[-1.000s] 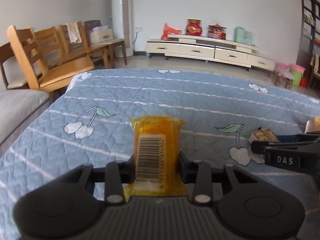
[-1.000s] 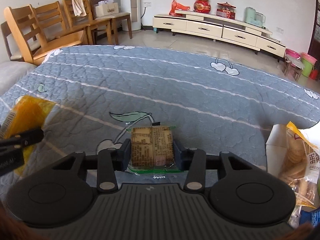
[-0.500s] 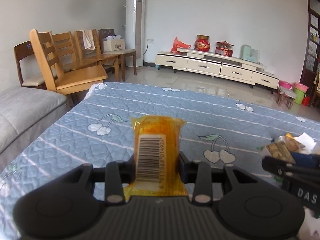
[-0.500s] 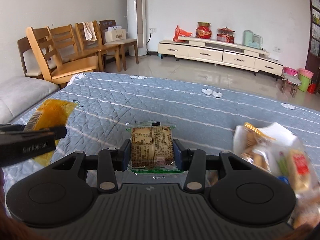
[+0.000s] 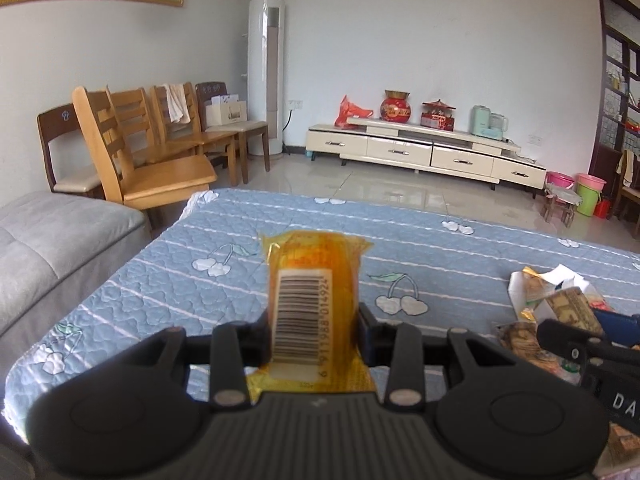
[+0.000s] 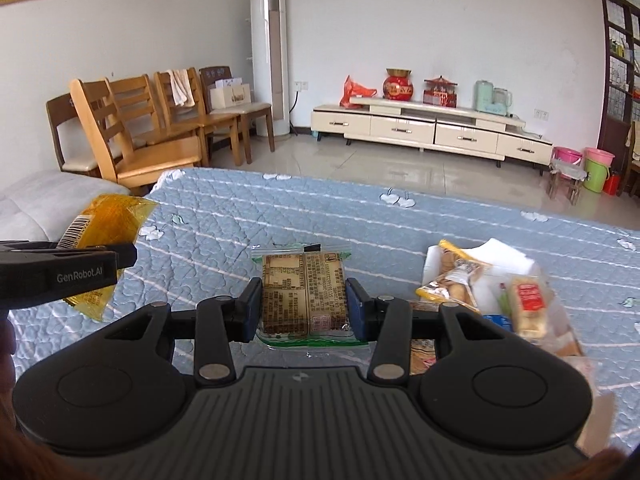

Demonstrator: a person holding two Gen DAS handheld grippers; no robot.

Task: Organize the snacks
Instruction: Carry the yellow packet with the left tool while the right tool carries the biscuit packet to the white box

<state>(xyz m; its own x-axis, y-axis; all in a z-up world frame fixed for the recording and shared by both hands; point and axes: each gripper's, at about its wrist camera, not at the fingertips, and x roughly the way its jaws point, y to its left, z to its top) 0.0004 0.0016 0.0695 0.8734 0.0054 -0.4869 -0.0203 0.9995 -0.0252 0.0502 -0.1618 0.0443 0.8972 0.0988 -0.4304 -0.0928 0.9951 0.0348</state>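
Observation:
My left gripper [image 5: 314, 334] is shut on an orange snack packet [image 5: 316, 280] with a barcode label, held up above the blue quilted cover [image 5: 240, 264]. The same packet [image 6: 106, 216] and left gripper [image 6: 120, 254] show at the left edge of the right wrist view. My right gripper [image 6: 305, 306] is shut on a clear-wrapped brown biscuit pack [image 6: 304, 292], also lifted off the cover. A heap of mixed snack packets [image 6: 492, 288] lies on the cover to the right; in the left wrist view this heap [image 5: 556, 300] sits behind the right gripper's finger.
Wooden chairs [image 5: 152, 152] and a grey sofa [image 5: 48, 240] stand to the left of the cover. Beyond the far edge are a tiled floor, a white TV cabinet [image 5: 420, 152] and a tall air conditioner [image 5: 266, 72]. Coloured buckets [image 6: 596, 168] stand at the far right.
Both grippers have risen and drawn back with their packets still held, so the view now takes in more of the room and the snack heap at the right.

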